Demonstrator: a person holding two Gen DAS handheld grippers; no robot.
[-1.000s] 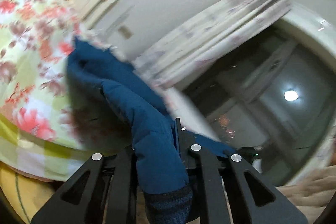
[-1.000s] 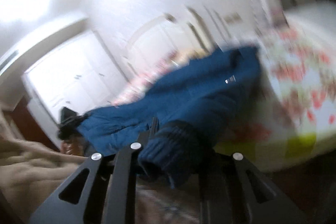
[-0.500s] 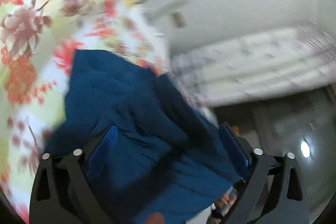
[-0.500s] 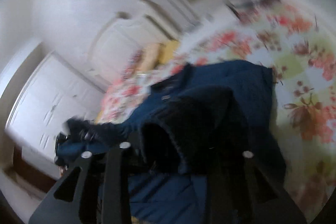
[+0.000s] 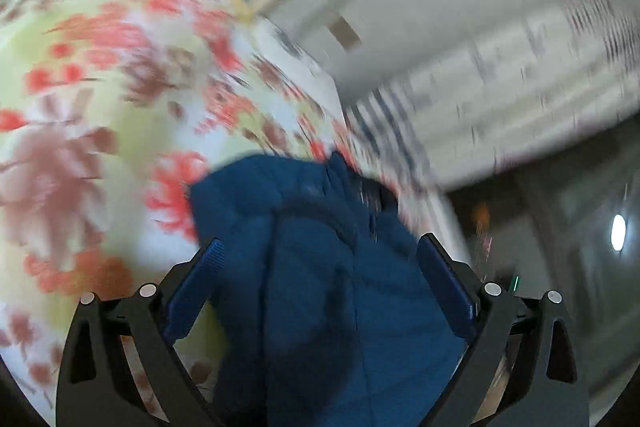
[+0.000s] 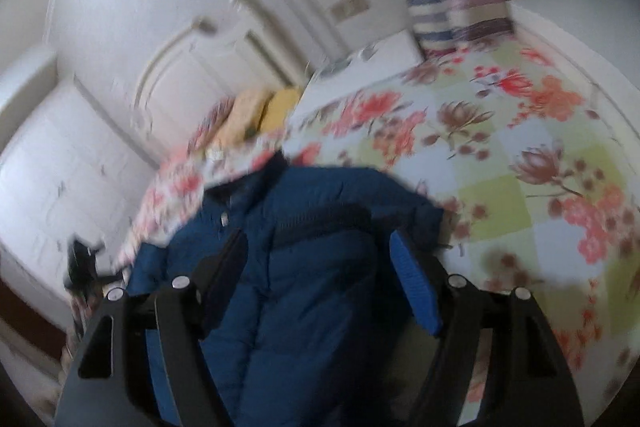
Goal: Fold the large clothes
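Spreading judged done: padded blue jacket [image 6: 320, 291] is laid on floral bedspread [image 6: 520, 163]; left gripper [image 5: 320, 267] and right gripper [image 6: 316, 255] are held wide, empty. Regrasping sleeve is needed.

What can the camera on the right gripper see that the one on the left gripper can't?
Only the right wrist view shows the white wardrobe doors and yellow pillows at the head of the bed. Only the left wrist view shows a dark window with a bright light in it. Both show the blue jacket lying on the floral bedspread, an open gripper over it, and a striped curtain.
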